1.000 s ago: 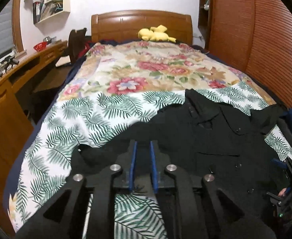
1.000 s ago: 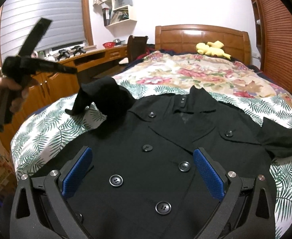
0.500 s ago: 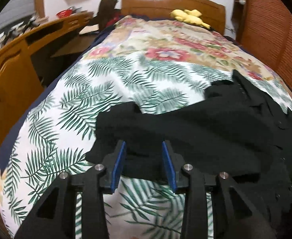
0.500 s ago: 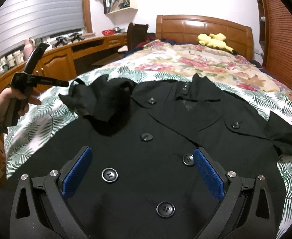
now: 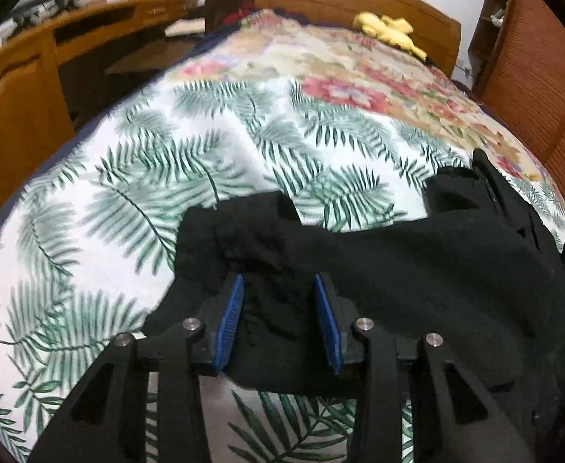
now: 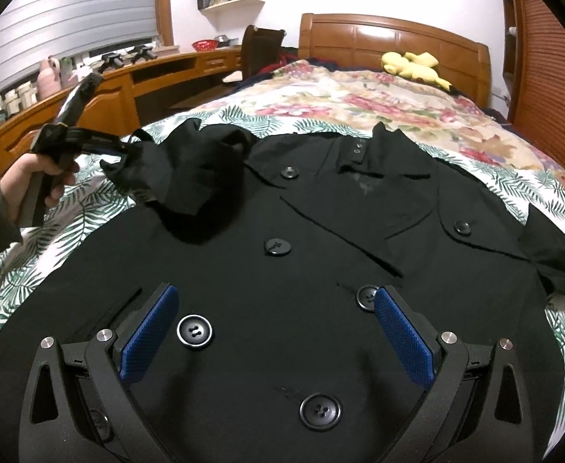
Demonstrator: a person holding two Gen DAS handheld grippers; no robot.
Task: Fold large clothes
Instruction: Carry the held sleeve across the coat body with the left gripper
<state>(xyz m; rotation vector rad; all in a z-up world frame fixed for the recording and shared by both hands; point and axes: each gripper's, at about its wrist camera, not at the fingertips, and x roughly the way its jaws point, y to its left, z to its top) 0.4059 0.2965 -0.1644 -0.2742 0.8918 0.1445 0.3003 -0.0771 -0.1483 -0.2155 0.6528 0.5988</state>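
A black double-breasted coat [image 6: 282, 231] lies button side up on the bed. Its left sleeve [image 6: 197, 169] is bunched and folded in over the shoulder. In the right wrist view a hand holds my left gripper [image 6: 124, 146] at that sleeve's cuff. In the left wrist view my left gripper [image 5: 278, 308] has its blue pads apart, with loose sleeve cloth [image 5: 282, 254] lying between them, not pinched. Low over the coat's front, my right gripper [image 6: 274, 308] stands wide open with nothing held. The other sleeve [image 6: 556, 258] lies out to the right.
The bed cover [image 5: 128, 177] has palm leaves near me and flowers farther back. A yellow plush toy [image 6: 413, 65] sits by the wooden headboard [image 6: 390, 34]. A wooden desk [image 6: 147, 85] and chair [image 6: 261, 50] run along the left; a slatted wardrobe [image 6: 544, 58] is on the right.
My left gripper came down toward the bed with the sleeve, and its jaws parted from nearly shut. The sleeve sank onto the coat's shoulder. My right gripper dropped slightly.
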